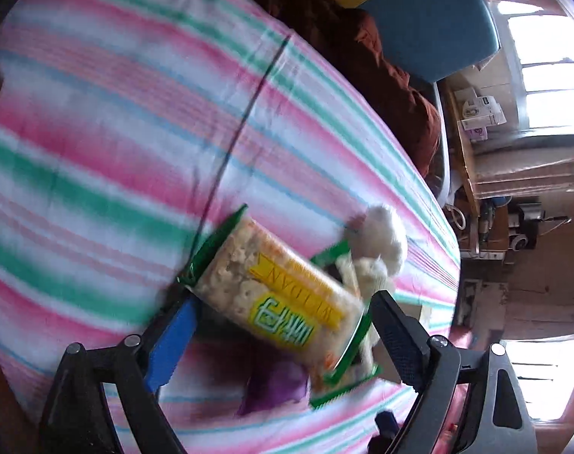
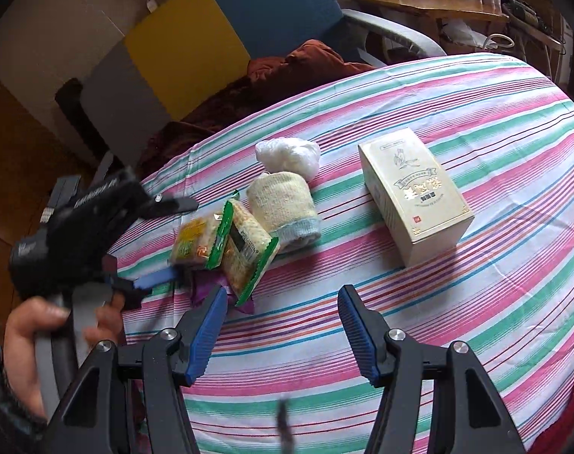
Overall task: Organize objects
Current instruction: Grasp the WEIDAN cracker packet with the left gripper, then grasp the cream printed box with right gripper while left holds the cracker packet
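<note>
Striped cloth counter (image 2: 438,321): glossy cracker packet (image 1: 283,295) between wide-open left tongs (image 1: 283,317); knitted roll (image 2: 283,204); cream carton (image 2: 415,196) — right tongs (image 2: 283,325) open, empty.

Two cracker packets (image 2: 226,246) overlapping on the striped cloth — cream box (image 2: 415,196) apart

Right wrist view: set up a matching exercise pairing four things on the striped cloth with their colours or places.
Things:
1. box
2. knitted roll
3. crumpled plastic bag
4. cracker packs

Descriptions:
A. green-edged wrappers, nearest the left hand-held gripper
B. cream with gold print, standing apart to the right
C. white, farthest back
D. pale yellow with a blue cuff

Pairs: 1-B, 2-D, 3-C, 4-A
</note>
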`<state>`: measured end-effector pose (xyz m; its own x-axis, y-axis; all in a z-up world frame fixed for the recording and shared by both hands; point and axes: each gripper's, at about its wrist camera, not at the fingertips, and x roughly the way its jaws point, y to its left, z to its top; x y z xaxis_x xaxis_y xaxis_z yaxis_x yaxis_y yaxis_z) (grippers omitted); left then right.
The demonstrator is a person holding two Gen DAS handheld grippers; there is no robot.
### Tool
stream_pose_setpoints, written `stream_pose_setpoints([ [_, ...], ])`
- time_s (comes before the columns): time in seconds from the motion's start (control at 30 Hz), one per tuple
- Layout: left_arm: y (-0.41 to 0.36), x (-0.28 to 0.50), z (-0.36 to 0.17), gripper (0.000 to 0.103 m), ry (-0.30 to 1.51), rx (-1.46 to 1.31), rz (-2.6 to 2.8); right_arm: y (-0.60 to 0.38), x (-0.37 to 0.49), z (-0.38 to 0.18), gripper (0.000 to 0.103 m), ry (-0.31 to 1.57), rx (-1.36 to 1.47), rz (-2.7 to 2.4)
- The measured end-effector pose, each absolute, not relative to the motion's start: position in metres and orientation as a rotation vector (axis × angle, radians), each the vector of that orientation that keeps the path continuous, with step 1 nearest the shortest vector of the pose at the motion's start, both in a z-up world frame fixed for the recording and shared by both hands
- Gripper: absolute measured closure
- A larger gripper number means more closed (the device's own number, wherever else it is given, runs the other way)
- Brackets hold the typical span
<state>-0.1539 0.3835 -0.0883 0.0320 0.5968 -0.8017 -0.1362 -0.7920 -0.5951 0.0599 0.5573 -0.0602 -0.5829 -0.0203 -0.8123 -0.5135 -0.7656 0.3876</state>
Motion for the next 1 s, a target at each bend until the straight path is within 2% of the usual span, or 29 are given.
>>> stream_pose_setpoints([
  [0.1,0.396,-0.158,-0.079,0.013,-0.375,-1.721,1.867,0.558,0.060,-0.061,0.041,0.897,-1.247,2.397],
  [0.27,0.423,-0.158,-0.085,0.014,-0.101,-1.693,1.884,0.559,0.060,-0.064,0.041,0.905,-1.258,2.385],
  [0.33,0.428,-0.152,-0.083,0.025,0.027,-1.633,1.917,0.559,0.060,-0.064,0.041,0.906,-1.261,2.381],
  [0.37,0.428,-0.151,-0.082,0.037,0.076,-1.606,1.925,0.560,0.059,-0.065,0.041,0.908,-1.263,2.377],
  [0.5,0.415,-0.148,-0.083,0.050,0.160,-1.536,1.928,0.559,0.058,-0.065,0.041,0.902,-1.270,2.371],
  [0.7,0.382,-0.138,-0.082,0.054,0.174,-1.494,1.896,0.562,0.059,-0.069,0.041,0.894,-1.275,2.351],
  [1.0,0.343,-0.081,-0.083,0.056,0.453,-1.336,1.893,0.558,0.056,-0.073,0.041,0.853,-1.304,2.336],
])
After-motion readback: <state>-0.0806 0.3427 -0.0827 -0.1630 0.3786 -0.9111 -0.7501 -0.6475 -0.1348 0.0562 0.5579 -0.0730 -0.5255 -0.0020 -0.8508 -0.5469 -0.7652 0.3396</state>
